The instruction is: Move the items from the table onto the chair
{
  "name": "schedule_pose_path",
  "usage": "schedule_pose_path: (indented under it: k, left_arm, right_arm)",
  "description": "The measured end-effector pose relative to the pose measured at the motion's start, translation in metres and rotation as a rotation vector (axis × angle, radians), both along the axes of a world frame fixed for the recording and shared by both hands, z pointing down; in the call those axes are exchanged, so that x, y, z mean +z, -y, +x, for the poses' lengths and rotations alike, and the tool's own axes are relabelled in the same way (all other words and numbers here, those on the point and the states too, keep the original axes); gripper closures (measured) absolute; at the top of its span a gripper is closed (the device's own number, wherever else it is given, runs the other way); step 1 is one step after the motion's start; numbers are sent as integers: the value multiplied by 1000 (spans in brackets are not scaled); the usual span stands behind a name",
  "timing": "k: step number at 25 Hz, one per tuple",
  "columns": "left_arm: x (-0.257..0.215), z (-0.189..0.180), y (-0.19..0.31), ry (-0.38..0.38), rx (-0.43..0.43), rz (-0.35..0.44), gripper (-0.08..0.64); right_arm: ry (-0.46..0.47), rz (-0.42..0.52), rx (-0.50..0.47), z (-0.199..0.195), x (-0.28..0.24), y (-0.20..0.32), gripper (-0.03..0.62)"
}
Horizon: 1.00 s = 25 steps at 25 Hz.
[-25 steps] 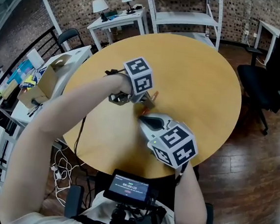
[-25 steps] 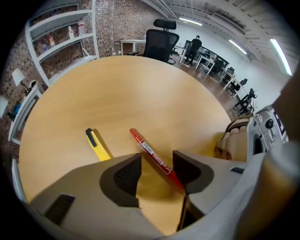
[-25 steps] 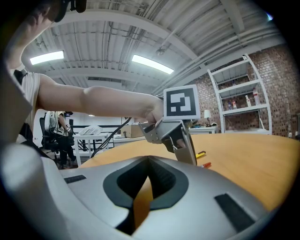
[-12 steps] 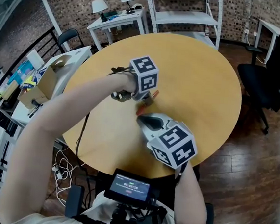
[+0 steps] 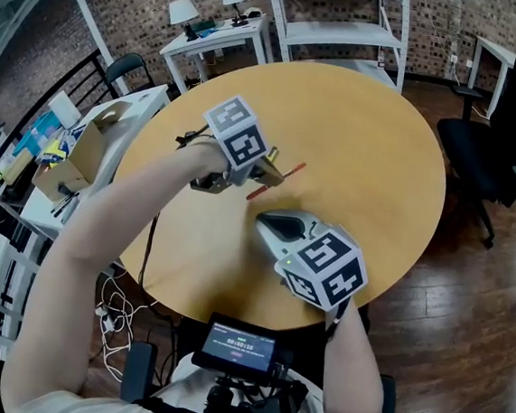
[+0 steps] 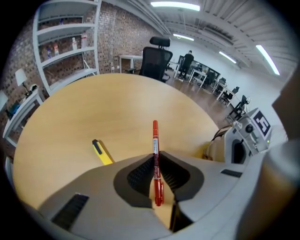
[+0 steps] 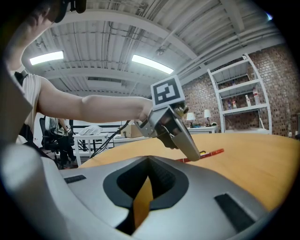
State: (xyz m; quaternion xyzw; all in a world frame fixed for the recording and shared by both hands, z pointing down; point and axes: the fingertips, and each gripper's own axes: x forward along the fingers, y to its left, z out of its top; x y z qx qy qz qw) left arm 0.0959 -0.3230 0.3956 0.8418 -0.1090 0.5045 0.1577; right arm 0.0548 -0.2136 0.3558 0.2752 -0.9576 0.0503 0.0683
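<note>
My left gripper is closing its jaws on a red pen, and the pads press its lower barrel. In the left gripper view the pen sticks out forward between the fingers of that gripper, over the round wooden table. A yellow cutter-like item lies on the table just left of the jaws. My right gripper hovers near the table's front, jaws together with nothing in them. From it I see the left gripper and the pen.
A black office chair stands right of the table, also visible far off in the left gripper view. White shelving and a small white table with lamps stand behind. A cardboard box and cables sit at the left.
The left gripper has shut on the red pen and swung left and up with it; the pen now points out to the right. The right gripper has barely moved.
</note>
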Motion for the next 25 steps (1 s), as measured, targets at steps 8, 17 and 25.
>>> schedule_pose_path:
  k: [8,17,25]
  left_arm:
    - [-65,-10,-13,-445,-78,128,508]
    - [-88,-56,-57,-698,-168,403,508]
    - [-90,-118,-71,-722,-296,540,508]
  right_arm:
    - [-1,-1,-1,1,0,0,588]
    - [4,4,22,4,-2,2,586]
    - [0,0,-26,-16,-5,-4,586]
